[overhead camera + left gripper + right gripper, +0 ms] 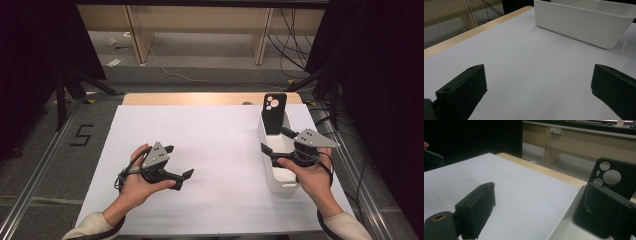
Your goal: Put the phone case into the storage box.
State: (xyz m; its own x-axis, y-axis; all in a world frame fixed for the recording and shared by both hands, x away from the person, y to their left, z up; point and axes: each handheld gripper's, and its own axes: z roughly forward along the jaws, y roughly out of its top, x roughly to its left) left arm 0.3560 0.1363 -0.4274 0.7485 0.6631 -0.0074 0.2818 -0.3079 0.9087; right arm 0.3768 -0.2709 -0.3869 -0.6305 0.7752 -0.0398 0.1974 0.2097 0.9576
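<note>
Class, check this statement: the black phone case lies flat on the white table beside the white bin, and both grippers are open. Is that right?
Not quite. The black phone case stands upright inside the white bin, leaning at its far end, as the high view shows. Both the left gripper and right gripper are open.

A bin (278, 176) is set at the right of the counter (215, 150) in the high view. A phone case (274, 113) is stood upright in its far end, leaning against the wall.
</note>
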